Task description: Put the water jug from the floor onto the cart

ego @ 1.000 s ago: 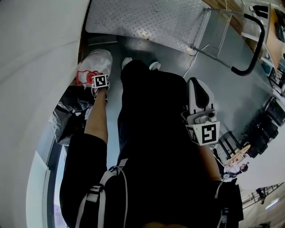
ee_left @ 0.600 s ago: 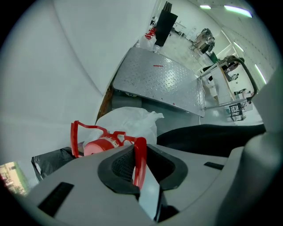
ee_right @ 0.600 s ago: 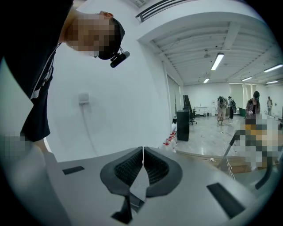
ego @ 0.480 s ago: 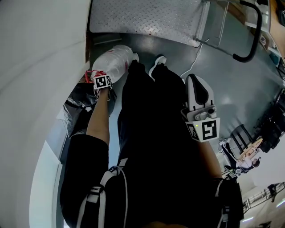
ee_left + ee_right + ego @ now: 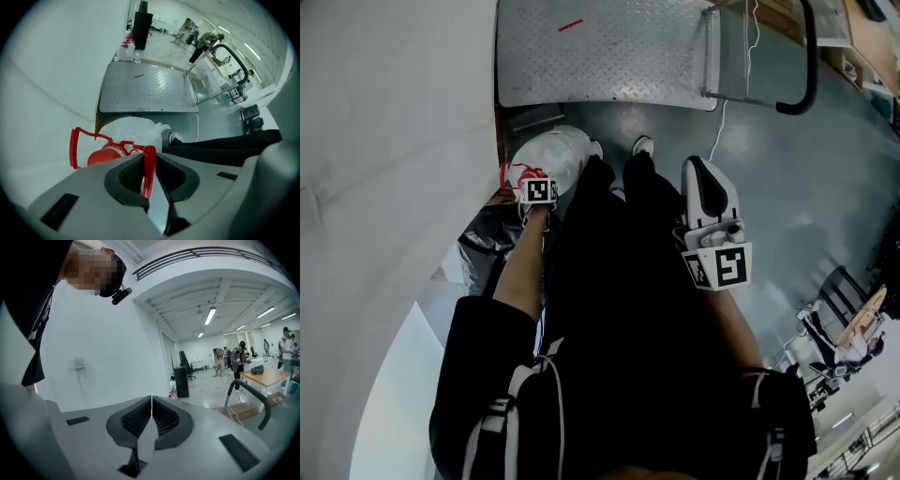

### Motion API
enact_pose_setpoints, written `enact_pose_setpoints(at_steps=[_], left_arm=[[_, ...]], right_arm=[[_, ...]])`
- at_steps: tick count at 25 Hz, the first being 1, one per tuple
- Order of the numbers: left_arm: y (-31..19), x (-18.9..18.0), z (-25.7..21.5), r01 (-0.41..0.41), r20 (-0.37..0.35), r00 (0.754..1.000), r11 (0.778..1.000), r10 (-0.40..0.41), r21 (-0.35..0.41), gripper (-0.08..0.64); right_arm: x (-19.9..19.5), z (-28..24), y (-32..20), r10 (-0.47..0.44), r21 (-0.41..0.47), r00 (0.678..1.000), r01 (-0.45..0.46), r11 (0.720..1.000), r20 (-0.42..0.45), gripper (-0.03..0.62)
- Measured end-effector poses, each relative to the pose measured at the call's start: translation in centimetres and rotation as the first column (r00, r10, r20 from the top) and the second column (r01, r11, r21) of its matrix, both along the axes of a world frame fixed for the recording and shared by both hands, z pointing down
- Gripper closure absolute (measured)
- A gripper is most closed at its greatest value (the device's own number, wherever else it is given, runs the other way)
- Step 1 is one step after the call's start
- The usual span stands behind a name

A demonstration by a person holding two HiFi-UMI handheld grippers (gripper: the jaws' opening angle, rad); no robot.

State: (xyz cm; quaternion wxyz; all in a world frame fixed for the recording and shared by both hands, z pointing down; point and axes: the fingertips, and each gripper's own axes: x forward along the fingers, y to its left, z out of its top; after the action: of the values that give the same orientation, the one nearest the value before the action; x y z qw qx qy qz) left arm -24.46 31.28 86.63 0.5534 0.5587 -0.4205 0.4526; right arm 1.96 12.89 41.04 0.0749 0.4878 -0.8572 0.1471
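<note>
Left gripper (image 5: 150, 158) has the jug (image 5: 133, 133) by its handle (image 5: 149, 177), jaws just eased wider, near the cart (image 5: 609, 56); right gripper (image 5: 151, 401) jaws together, empty.

Water jug (image 5: 555, 155): cloudy clear plastic with a red cap (image 5: 105, 157) and a red handle (image 5: 149, 171); it hangs cap-up by that handle, just off the near left corner of the cart (image 5: 609, 56); the cart is a low diamond-plate steel deck; its black push handle (image 5: 807, 66) rises at the right end.
</note>
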Motion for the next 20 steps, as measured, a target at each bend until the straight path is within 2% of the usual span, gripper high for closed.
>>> enact_pose_setpoints(at_steps=[4,7,10,13,20], left_arm=[[-0.8,0.2,-1.1,-0.104,0.002,0.995,0.994,0.104,0.029,0.489],[-0.8,-0.2,-1.4,-0.139,-0.013,0.990,0.990,0.139,0.038,0.489],[-1.5,-1.2,-1.1,-0.177,0.010,0.984,0.982,0.177,0.069,0.489],[-1.1,-1.5,-0.9,-0.180,-0.001,0.984,0.982,0.181,0.058,0.489],[-1.7,-2.2,-1.2,-0.171,0.014,0.985,0.984,0.171,0.039,0.488]], right_arm=[[0.3,-1.2,0.2,0.027,0.046,1.000,-0.027,0.999,0.014,0.572],[0.0,-2.0,0.6,0.038,0.079,0.999,-0.039,0.996,0.022,0.572],[-0.4,-2.1,1.1,0.039,0.094,0.999,-0.041,0.995,0.020,0.572],[-0.5,-2.9,1.6,0.045,0.117,0.999,-0.045,0.992,0.004,0.572],[0.0,-3.1,1.0,0.076,0.119,0.997,-0.078,0.990,0.024,0.572]])
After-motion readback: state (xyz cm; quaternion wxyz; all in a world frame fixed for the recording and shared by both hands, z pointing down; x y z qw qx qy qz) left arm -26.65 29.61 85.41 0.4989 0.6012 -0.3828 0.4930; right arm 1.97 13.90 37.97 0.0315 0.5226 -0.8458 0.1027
